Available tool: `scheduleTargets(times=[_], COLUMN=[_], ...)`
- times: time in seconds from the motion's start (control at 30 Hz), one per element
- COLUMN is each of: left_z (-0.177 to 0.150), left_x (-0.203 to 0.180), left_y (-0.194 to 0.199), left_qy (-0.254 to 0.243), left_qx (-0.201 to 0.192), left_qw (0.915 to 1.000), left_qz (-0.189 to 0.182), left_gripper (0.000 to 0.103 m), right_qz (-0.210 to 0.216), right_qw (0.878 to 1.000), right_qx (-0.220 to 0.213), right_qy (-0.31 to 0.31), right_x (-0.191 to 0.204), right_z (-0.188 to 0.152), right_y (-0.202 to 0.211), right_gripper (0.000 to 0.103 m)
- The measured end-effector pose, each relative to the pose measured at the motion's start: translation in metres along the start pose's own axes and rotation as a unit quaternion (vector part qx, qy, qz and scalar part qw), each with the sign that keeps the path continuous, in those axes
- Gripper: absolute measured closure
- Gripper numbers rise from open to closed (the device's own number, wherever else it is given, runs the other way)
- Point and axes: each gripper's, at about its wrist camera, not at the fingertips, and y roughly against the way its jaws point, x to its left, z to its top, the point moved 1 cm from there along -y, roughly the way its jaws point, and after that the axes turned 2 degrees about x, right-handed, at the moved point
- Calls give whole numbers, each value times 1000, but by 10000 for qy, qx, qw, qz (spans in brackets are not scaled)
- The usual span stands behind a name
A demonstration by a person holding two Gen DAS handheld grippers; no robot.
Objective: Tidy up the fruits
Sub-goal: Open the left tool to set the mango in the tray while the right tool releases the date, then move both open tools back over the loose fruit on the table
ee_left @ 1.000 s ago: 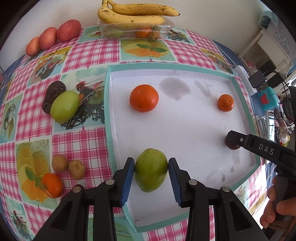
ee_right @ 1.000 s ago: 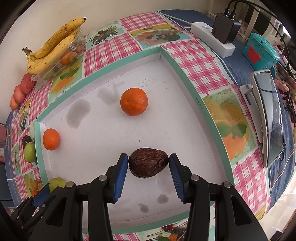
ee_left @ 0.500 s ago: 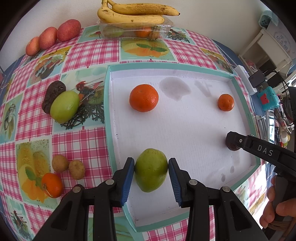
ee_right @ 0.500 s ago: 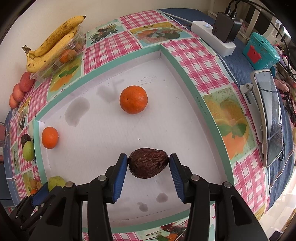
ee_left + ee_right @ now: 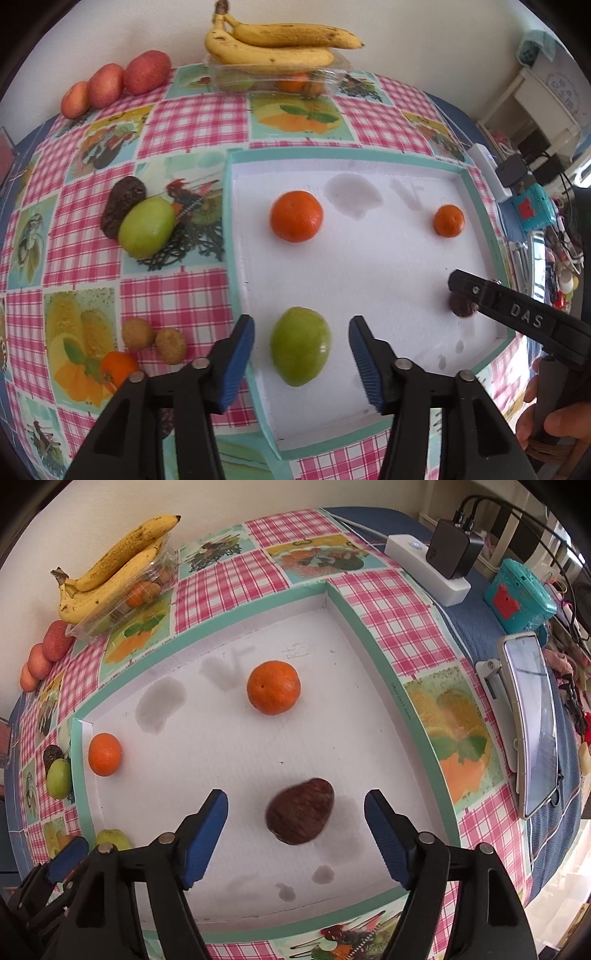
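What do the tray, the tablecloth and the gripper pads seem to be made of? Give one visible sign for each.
Tray: probably corrugated plastic board, matte white, faint ribbing, folded teal rim.
Tablecloth: likely wipe-clean vinyl, smooth with printed checks and fruit pictures.
Gripper pads: seemingly blue rubber, ridged faces, on black plastic arms.

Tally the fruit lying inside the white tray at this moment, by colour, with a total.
Orange: 2, large orange and small orange
Green: 1, green fruit
Dark brown: 1, wrinkled brown fruit
Total: 4 in the white tray
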Motion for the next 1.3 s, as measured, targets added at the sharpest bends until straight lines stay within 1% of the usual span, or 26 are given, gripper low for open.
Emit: scheduleTargets(times=[0.03,0.17,0.23,0.27,0.33,0.43,0.63,0.73,0.83,1.0,1.17,1.3], left_z=[1,4,6,7,10,11,13,13,11,6,1,-2], left_x=[3,17,26,32,42,59,88,102,117,137,149,155], left_y=[1,7,11,13,17,23,34,43,50,62,71,78], left_qy=[48,221,349,424,569,776,1067,1167,1274,1466,1498,1442], left_qx=[-17,-88,-159,-208,-298,-429,-646,-776,-878,-1021,-1136,-1214], left_qw=[10000,9996,9989,9984,9971,9945,9886,9841,9795,9725,9690,9654], left_qz=[43,168,251,308,400,551,848,1093,1292,1493,1602,1803], left_gripper=[41,35,26,24,14,4,0,0,0,0,0,0], right_qz=[0,31,26,37,76,101,194,247,269,421,507,627], right_qw=[10000,10000,9999,9999,9998,9996,9985,9978,9970,9952,9935,9910], right_qx=[-14,-68,-96,-117,-150,-215,-419,-494,-570,-633,-651,-689], right_qy=[8,36,43,49,61,121,291,370,449,611,782,958], right_x=[1,3,4,5,7,12,25,31,37,49,64,77], right_z=[0,-1,-1,-2,-2,-3,-4,-6,-9,-14,-20,-24], right_y=[1,4,5,6,7,9,13,15,17,19,19,24], right_gripper=[21,20,18,17,16,16,16,9,9,9,9,9])
